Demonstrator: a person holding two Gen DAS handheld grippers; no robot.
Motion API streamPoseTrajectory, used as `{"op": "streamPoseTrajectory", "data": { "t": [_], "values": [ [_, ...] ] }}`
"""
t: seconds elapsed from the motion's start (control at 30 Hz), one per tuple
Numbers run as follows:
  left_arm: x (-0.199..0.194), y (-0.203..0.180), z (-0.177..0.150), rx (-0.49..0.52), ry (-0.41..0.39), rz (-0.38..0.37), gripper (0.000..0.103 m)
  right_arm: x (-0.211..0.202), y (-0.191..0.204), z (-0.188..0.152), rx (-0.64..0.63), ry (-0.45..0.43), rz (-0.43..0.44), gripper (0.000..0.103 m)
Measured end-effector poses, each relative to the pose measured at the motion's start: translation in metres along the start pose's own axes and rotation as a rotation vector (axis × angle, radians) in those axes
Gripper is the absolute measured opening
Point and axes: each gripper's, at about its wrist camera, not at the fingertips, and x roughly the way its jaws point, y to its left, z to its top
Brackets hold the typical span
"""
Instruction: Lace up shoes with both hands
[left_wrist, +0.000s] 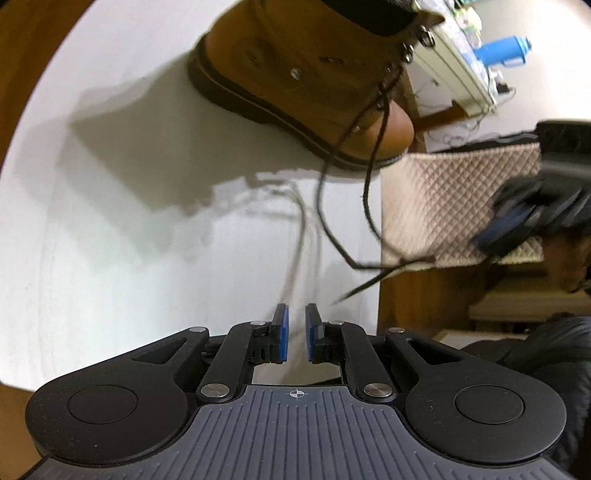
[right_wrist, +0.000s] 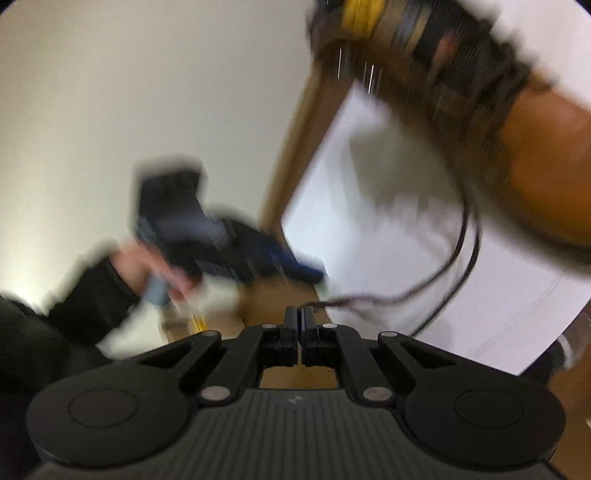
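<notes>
Left wrist view showed the tan boot (left_wrist: 295, 74) on the white table (left_wrist: 110, 221), its dark lace (left_wrist: 369, 206) trailing off the edge. The right gripper (right_wrist: 298, 314) was clenched on that lace's end; the left gripper (left_wrist: 295, 325) stood released, holding nothing. A hard pull might slip the thin lace free or drag the boot.

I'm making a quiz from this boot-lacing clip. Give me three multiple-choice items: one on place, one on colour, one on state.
1. Where does the boot stand?
A on the white table
B on the floor
C inside a box

2. What colour are the left gripper pads?
A red
B blue
C yellow

3. How are the right gripper jaws?
A wide open
B shut on the lace
C out of view

Key: A, its sole rests on the tabletop; B, blue strips face the gap; B, the pads meet where the lace end enters.
</notes>
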Motion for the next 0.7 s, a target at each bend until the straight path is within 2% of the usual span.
{"op": "streamPoseTrajectory", "data": {
  "t": [0.03,0.1,0.17,0.23,0.27,0.33,0.43,0.5,0.6,0.7],
  "values": [
    [0.001,-0.002,0.002,0.004,0.007,0.001,0.008,-0.007,0.001,0.002,0.009,-0.043,0.006,0.002],
    [0.003,-0.005,0.006,0.010,0.005,-0.004,0.008,-0.013,0.011,0.005,-0.081,-0.049,-0.128,0.002],
    [0.002,-0.008,0.011,0.008,-0.004,-0.020,0.009,-0.018,0.007,0.004,-0.039,-0.096,-0.079,0.002],
    [0.001,-0.008,0.013,-0.018,-0.018,-0.051,0.010,-0.020,0.008,0.004,-0.055,-0.124,-0.098,0.002],
    [0.006,-0.006,0.014,-0.030,-0.022,-0.064,0.012,-0.020,0.008,0.003,-0.072,-0.154,-0.113,0.002],
    [0.013,-0.004,0.016,-0.069,-0.031,-0.100,0.015,-0.018,0.014,-0.006,-0.160,-0.185,-0.200,0.002],
    [0.027,0.003,0.020,-0.136,-0.033,-0.130,0.015,-0.002,0.017,-0.020,-0.275,-0.154,-0.308,0.002],
    [0.038,0.009,0.021,-0.203,-0.036,-0.162,0.015,0.020,0.008,-0.028,-0.312,-0.090,-0.346,0.002],
    [0.053,0.016,0.021,-0.284,-0.032,-0.195,0.016,0.055,0.001,-0.046,-0.363,0.009,-0.356,0.002],
    [0.070,0.019,0.019,-0.331,0.007,-0.197,0.016,0.066,0.002,-0.053,-0.383,0.039,-0.343,0.002]
  ]
}}
